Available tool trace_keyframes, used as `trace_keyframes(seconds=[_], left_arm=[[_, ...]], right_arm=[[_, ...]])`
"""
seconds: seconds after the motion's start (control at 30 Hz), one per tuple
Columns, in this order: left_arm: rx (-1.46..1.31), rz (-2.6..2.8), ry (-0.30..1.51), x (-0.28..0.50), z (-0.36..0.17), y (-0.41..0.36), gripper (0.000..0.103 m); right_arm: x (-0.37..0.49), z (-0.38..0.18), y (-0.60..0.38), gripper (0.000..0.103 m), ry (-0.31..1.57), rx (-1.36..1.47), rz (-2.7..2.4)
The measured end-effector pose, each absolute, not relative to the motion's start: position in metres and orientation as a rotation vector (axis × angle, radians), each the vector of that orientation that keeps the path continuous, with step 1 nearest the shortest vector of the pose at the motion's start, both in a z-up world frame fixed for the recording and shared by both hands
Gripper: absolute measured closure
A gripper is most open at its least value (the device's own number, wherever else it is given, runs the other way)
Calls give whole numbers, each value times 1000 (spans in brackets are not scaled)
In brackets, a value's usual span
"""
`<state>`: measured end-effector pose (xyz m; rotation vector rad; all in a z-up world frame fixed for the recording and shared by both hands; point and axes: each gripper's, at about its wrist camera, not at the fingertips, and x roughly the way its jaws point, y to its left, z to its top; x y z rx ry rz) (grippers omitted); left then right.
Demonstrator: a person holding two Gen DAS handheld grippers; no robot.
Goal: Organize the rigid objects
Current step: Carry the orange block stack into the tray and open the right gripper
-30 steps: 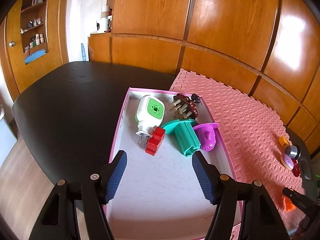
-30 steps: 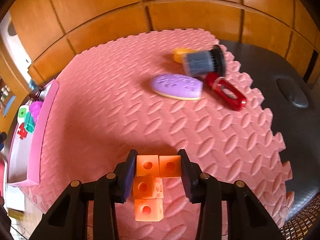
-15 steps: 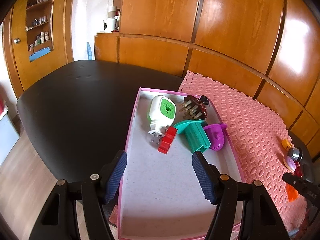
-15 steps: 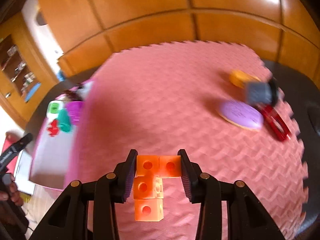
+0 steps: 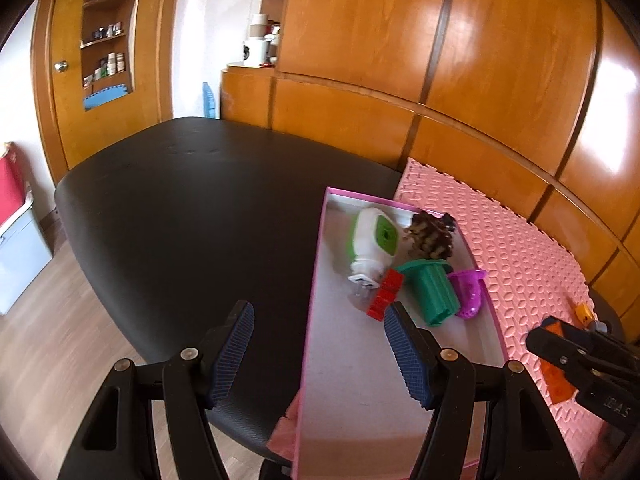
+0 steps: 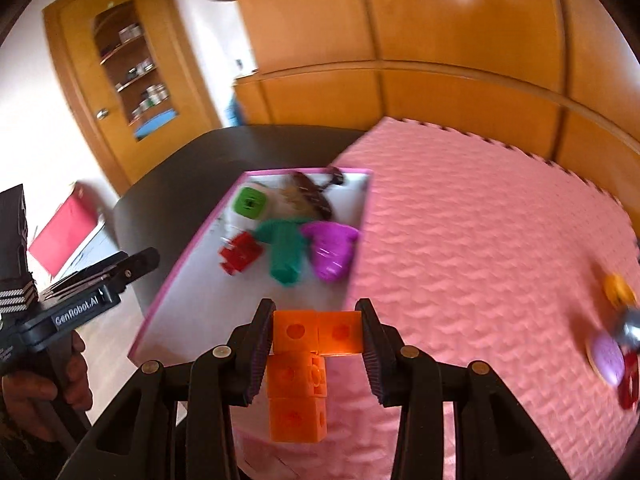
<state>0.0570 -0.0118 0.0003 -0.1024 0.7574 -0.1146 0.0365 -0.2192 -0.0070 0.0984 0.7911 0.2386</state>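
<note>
Right gripper point(image 6: 316, 332) clamped on orange blocks point(image 6: 298, 368), held above the pink mat point(image 6: 480, 240) at the near corner of the tray point(image 6: 160, 300). Left gripper point(image 5: 320, 354) jaws apart, holding nothing, over the tray's left wall. Tray contains plug point(image 5: 374, 240), red block point(image 5: 384, 290), green piece point(image 5: 430, 292), purple piece point(image 5: 468, 292)

You have lifted the orange L-shaped block of joined plastic cubes point(image 6: 311, 354) off the pink foam mat point(image 6: 480, 248) and carried it, clamped in your right hand-held gripper point(image 6: 316, 336), to the near corner of the pink-rimmed tray point(image 6: 168, 292). Your left hand-held gripper point(image 5: 320, 354) has drifted leftward over the tray's edge.
</note>
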Motion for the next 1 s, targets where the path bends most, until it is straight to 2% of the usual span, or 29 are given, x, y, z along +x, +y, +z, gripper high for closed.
trace_keyframes(seconds=[0.47,0.6,1.0], left_arm=[[-110,-90,786,59,-10,-3,35],[-100,-99,782,58,-9,-8,35],[-51,-140,759,50,1,-27,35]], right_arm=[[84,-60,-192,62,916,-35,224],[78,-53,-197,58,881,5,230],[51,-16,-231,58,776,99,180]])
